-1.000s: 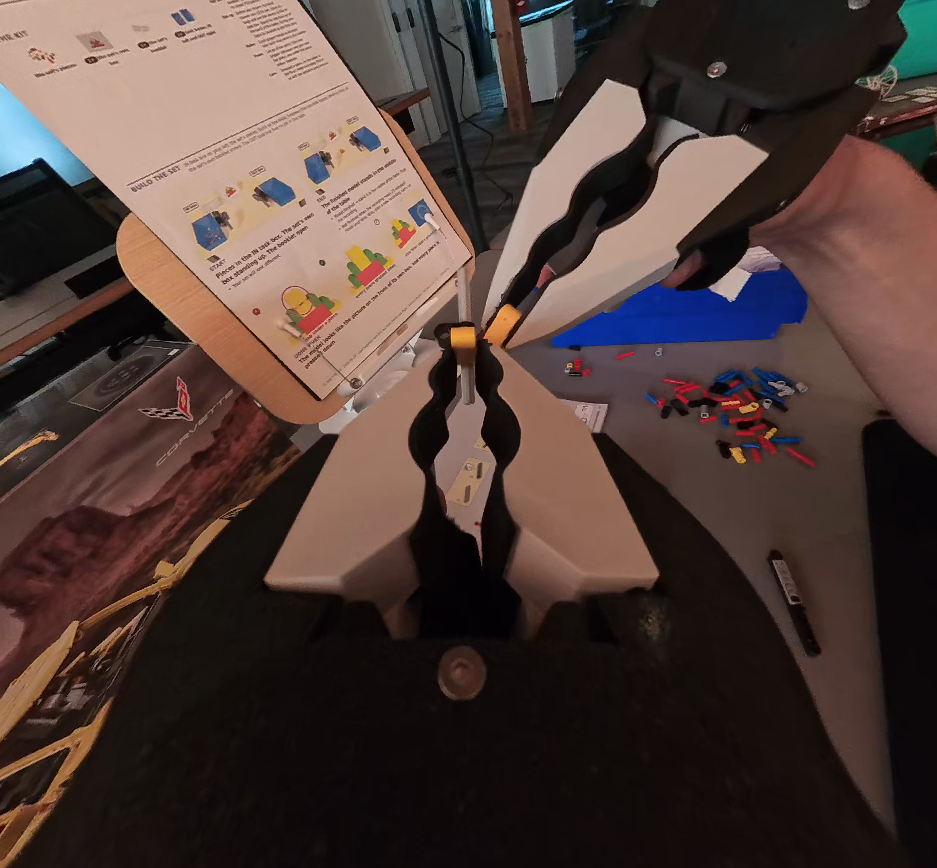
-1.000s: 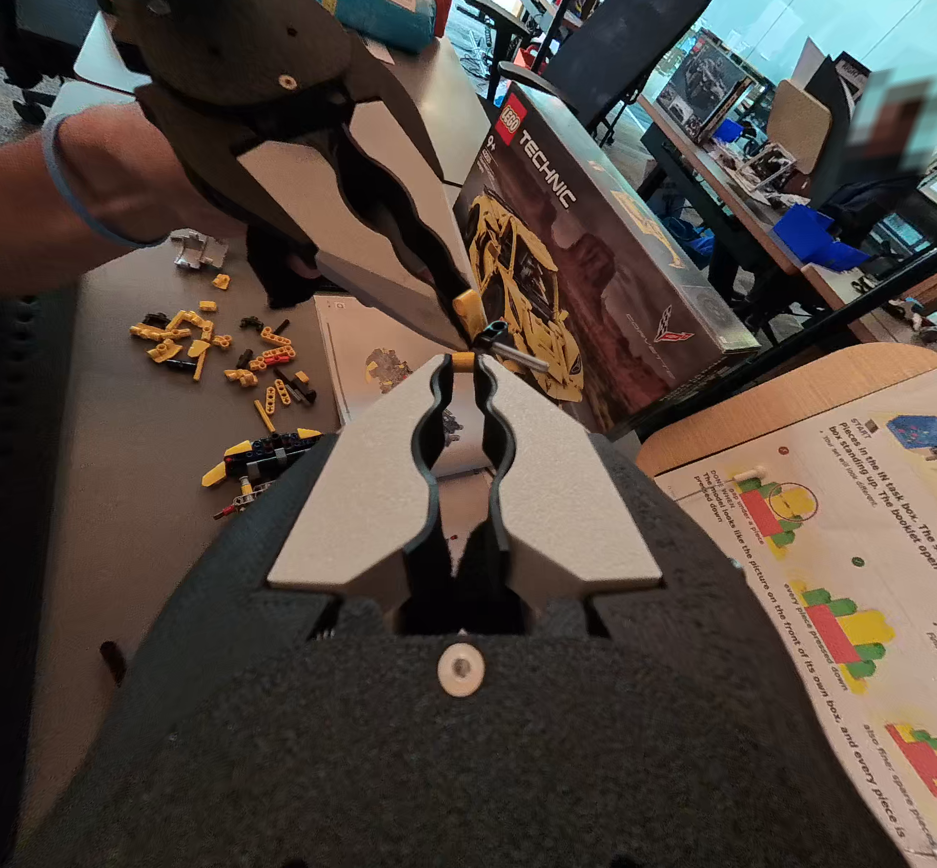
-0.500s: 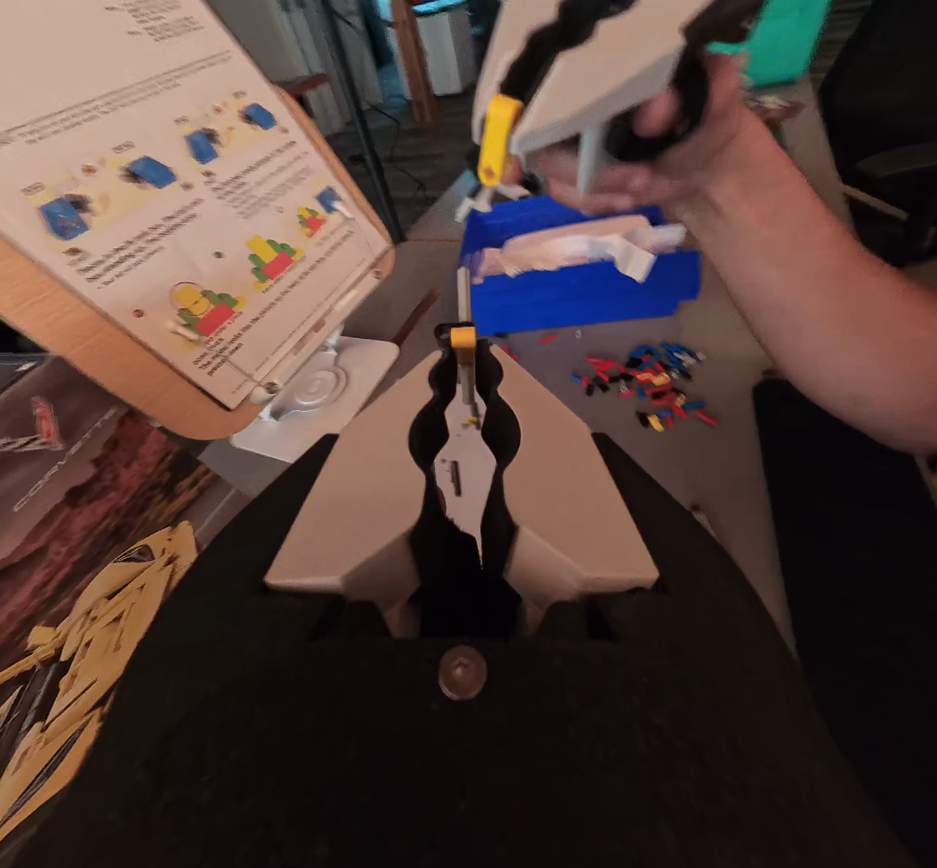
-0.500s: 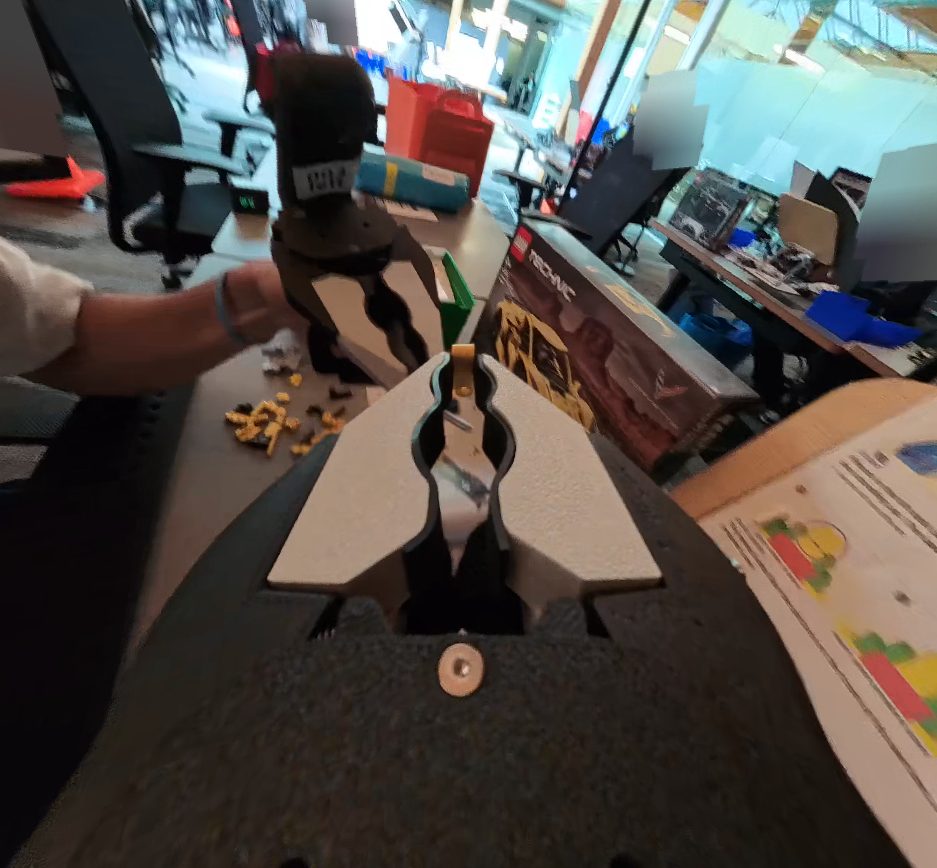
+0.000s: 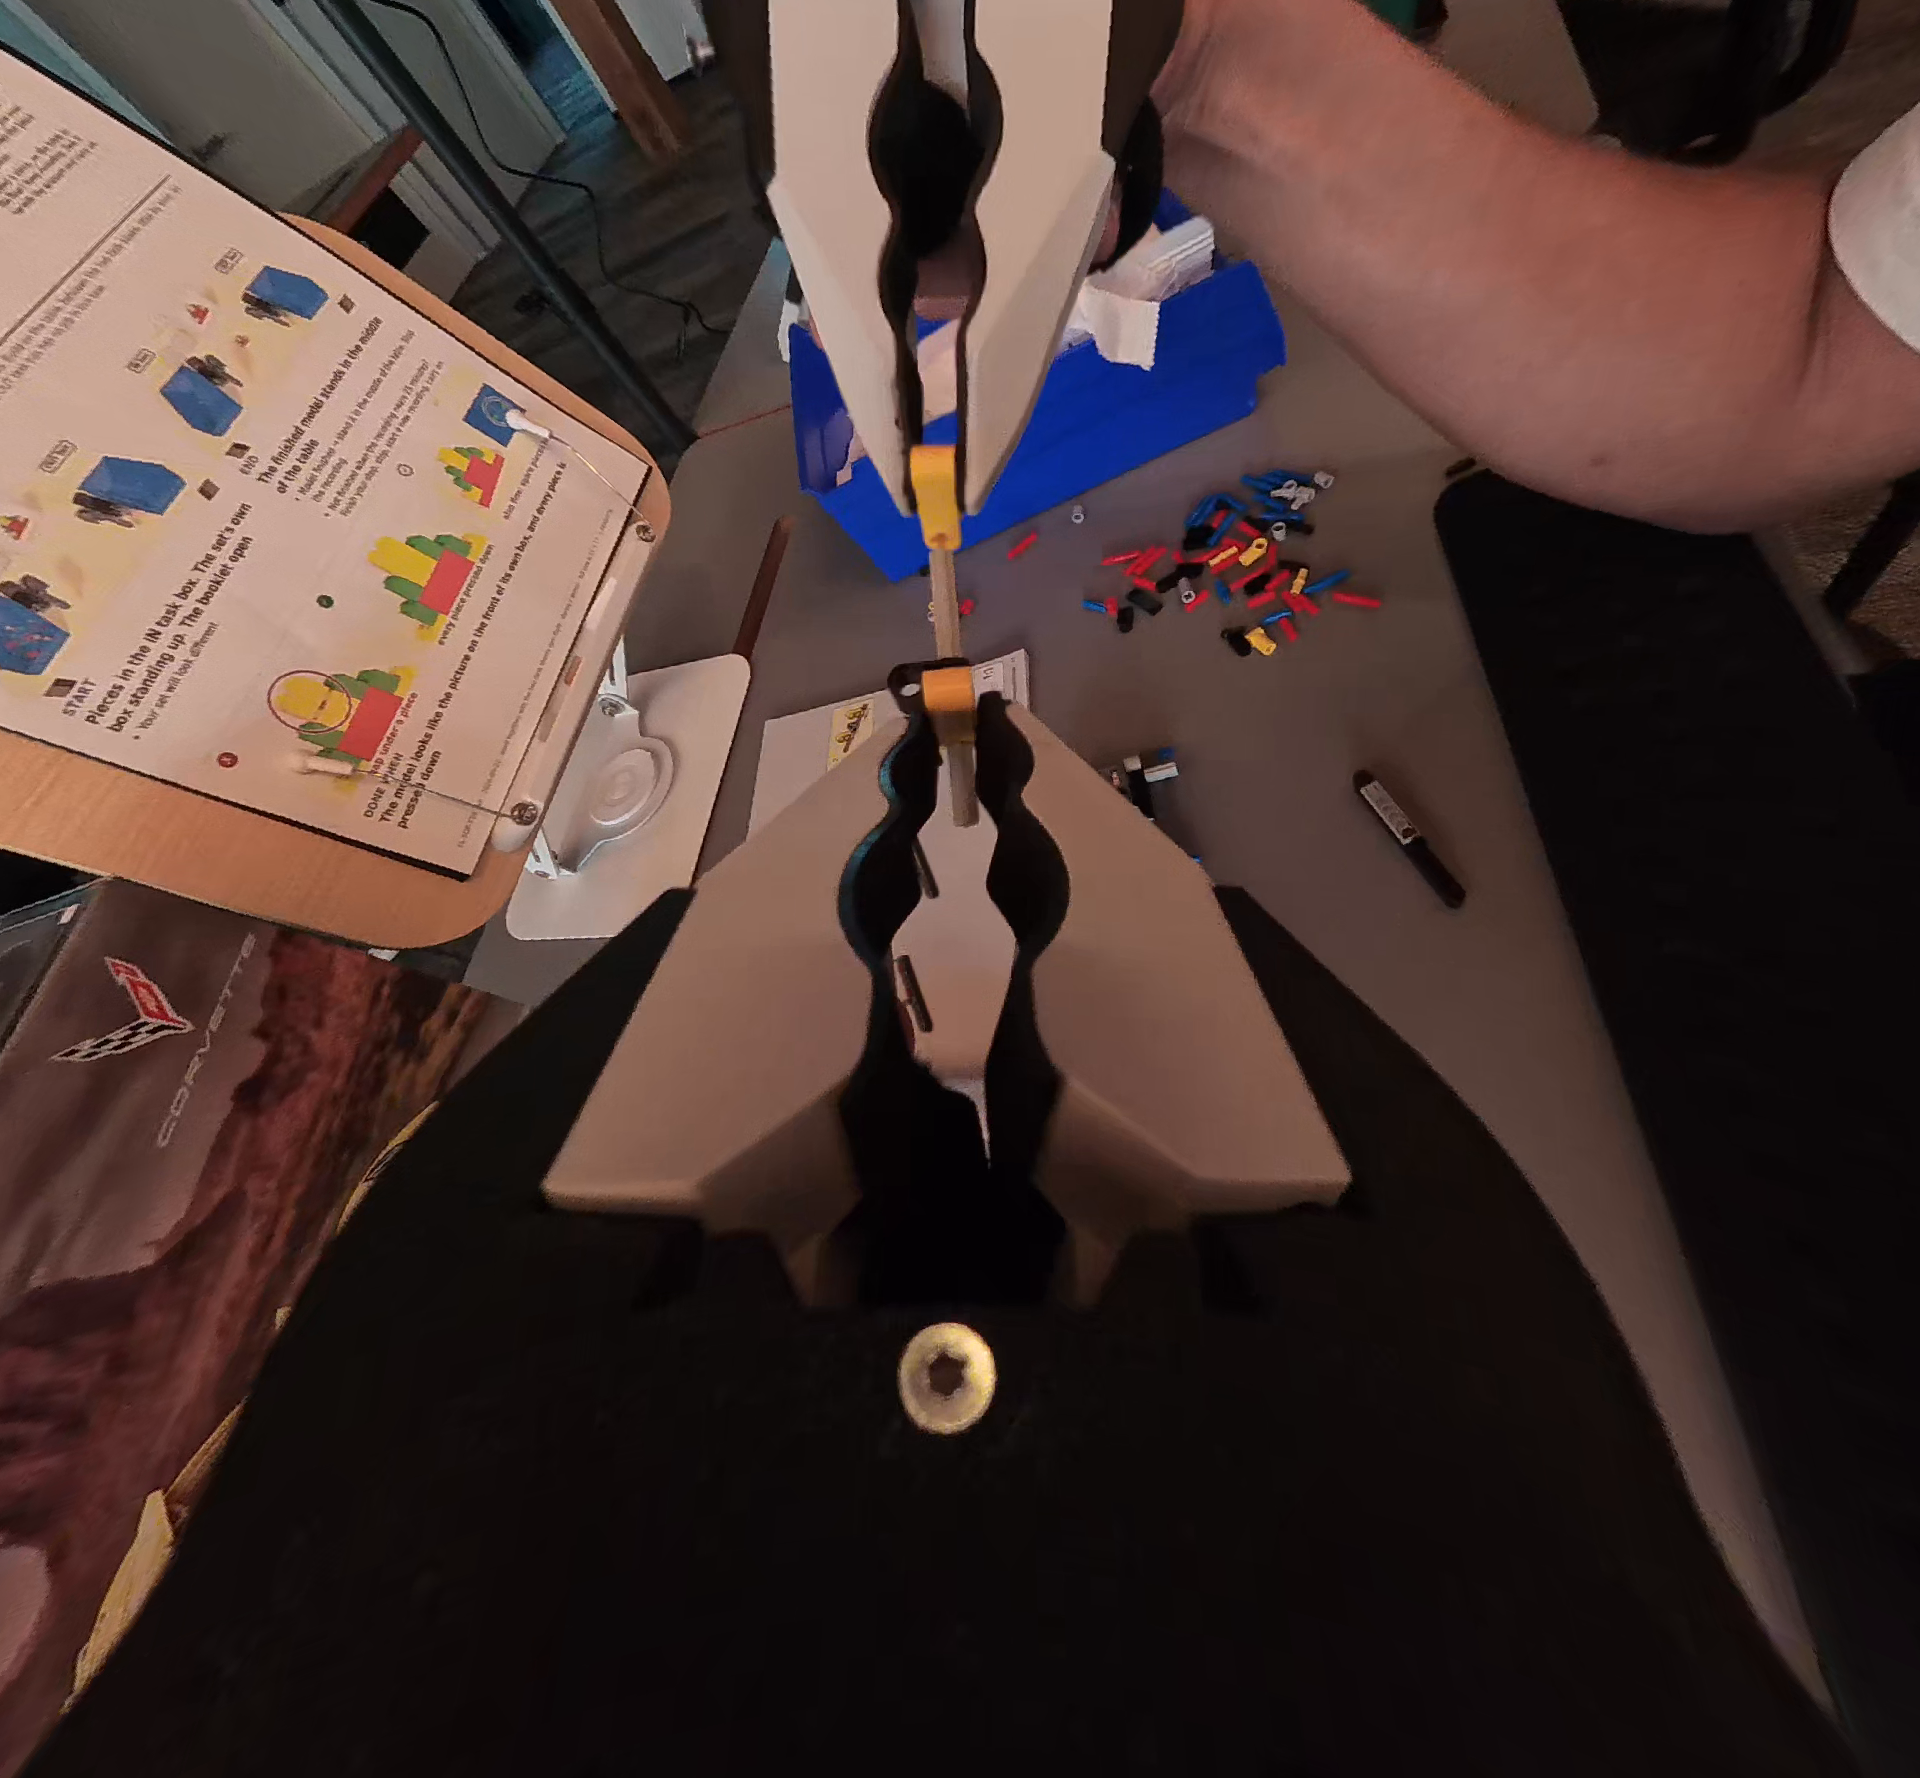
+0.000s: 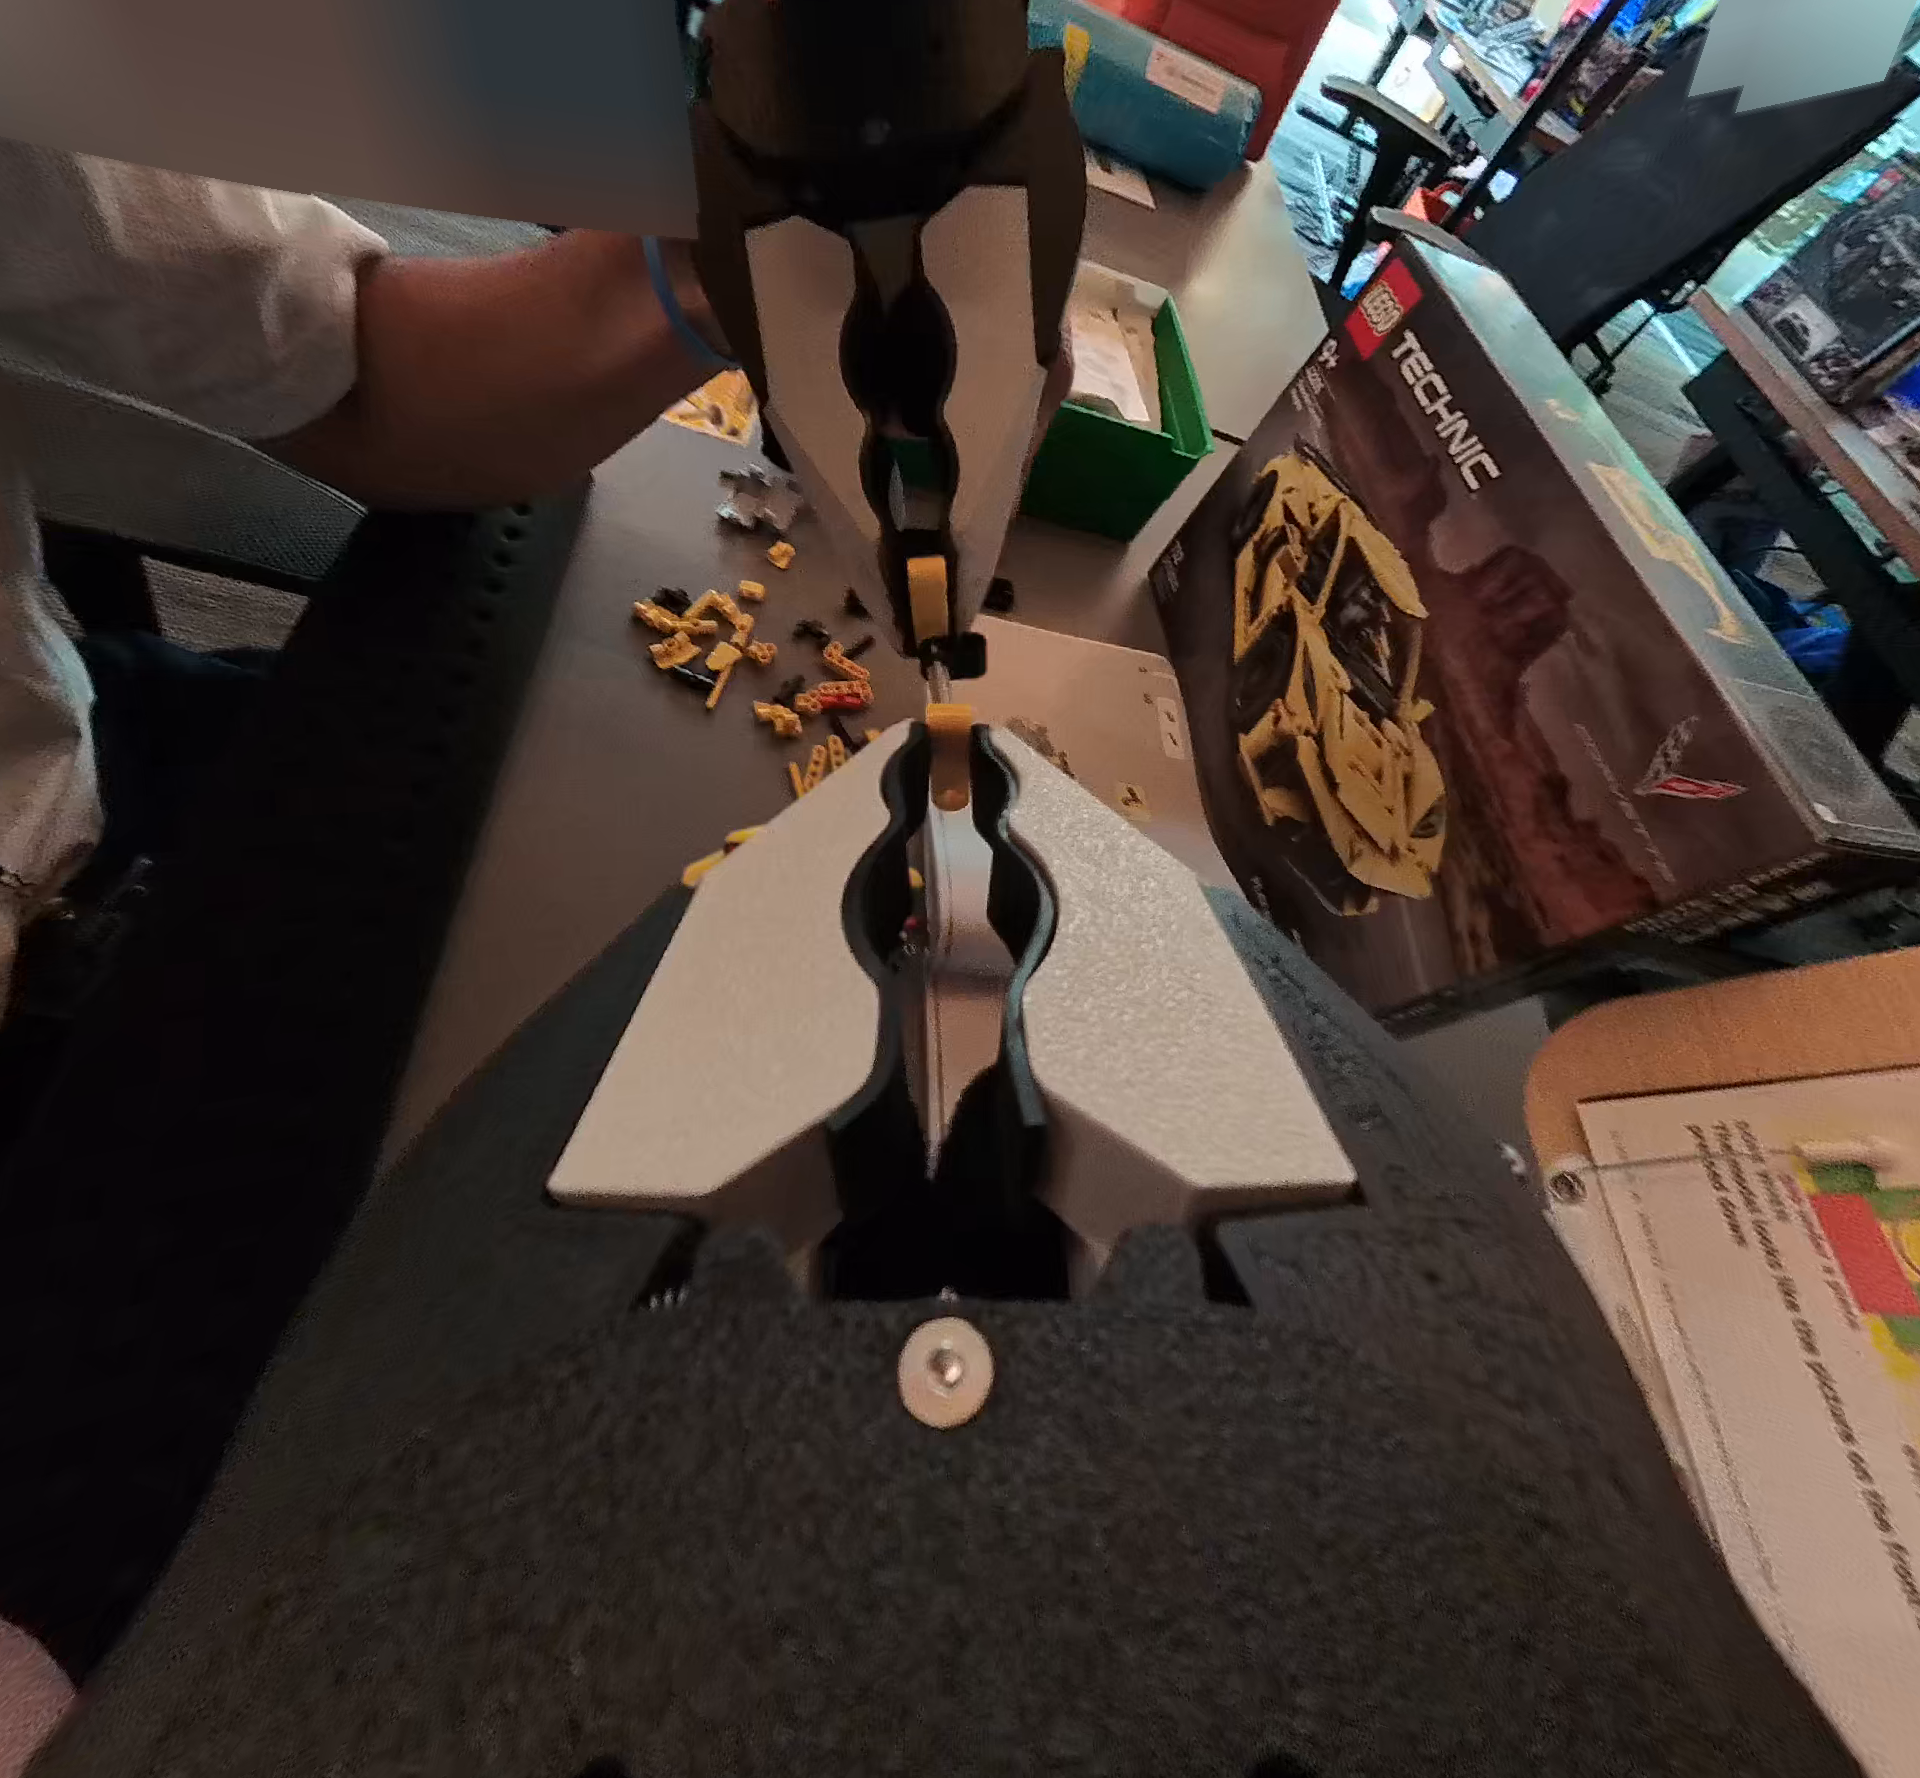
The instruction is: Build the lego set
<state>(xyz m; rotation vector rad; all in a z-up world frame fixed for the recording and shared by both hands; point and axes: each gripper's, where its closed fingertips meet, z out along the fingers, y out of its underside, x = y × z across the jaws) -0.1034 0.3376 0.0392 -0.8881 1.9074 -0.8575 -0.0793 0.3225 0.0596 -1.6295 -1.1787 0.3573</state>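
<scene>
Both grippers meet tip to tip above the table. Left gripper has its fingers clamped on a yellow piece with a grey axle running through it toward the other tool. Right gripper pinches a second yellow piece; the axle's far end sits just at that piece, though whether it is seated I cannot tell.

Left wrist view only: blue bin far behind the right gripper, a scatter of red, blue and black pins to the right, a black marker nearer, and an instruction board on the left.

Right wrist view only: yellow parts spread on the left, green bin farther back, set box standing on the right.
</scene>
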